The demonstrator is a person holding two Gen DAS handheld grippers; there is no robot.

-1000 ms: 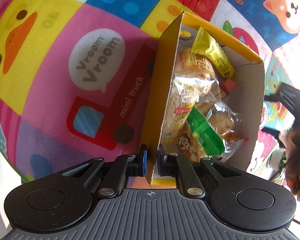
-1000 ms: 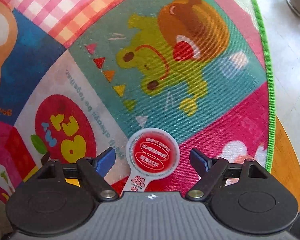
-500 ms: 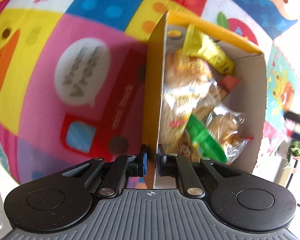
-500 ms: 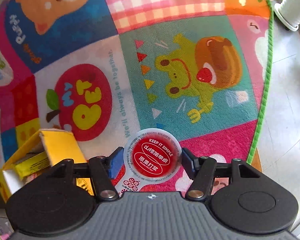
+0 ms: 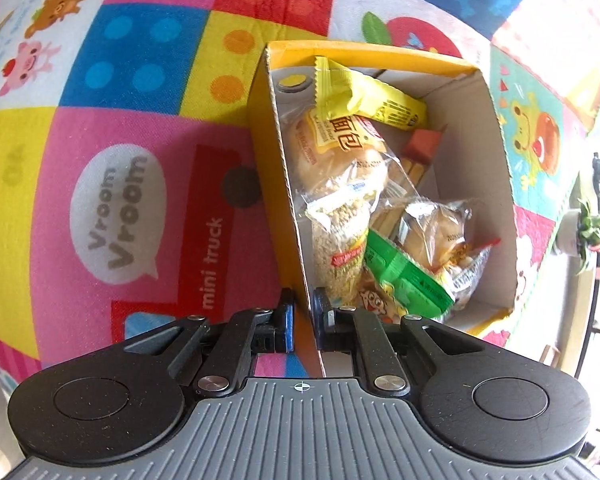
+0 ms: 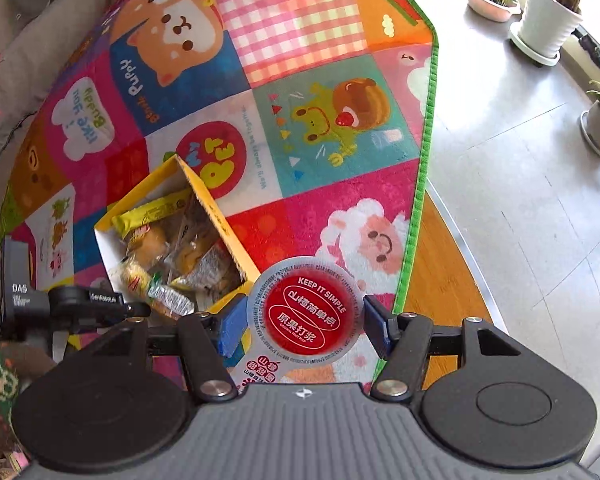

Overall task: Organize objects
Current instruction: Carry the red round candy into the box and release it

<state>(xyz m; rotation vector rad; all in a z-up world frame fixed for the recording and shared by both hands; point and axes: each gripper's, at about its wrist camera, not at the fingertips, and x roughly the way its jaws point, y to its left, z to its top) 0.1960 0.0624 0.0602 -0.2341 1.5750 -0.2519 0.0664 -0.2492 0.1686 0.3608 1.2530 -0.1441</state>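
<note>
Your right gripper is clenched on a small sealed cup, pads pressing its round rim from both sides, with the red foil lid facing the camera and a printed pull tab hanging toward you. The jaws have just been closing on it, the cup sitting between them. It hangs above the mat, just beside the near corner of the box in this view. Judge the cup light, with a thin plastic wall that will flex and a foil top that could dent or peel, so grip across the stiff rim as you do now, not the lid or the tab. The smooth plastic may slip if you tilt it hard. Your left gripper is pinched shut on the box's near wall, one pad inside and one outside. That wall is thin corrugated card, yellow outside and pale inside: stiff along its edge, easy to crease if you twist. Inside lie crinkly packets: a yellow wrapper, clear bags of buns, and a green pouch, all soft, piled loosely, and likely to shift under a dropped cup. The mat is a soft, printed patchwork with a green hem.
</note>
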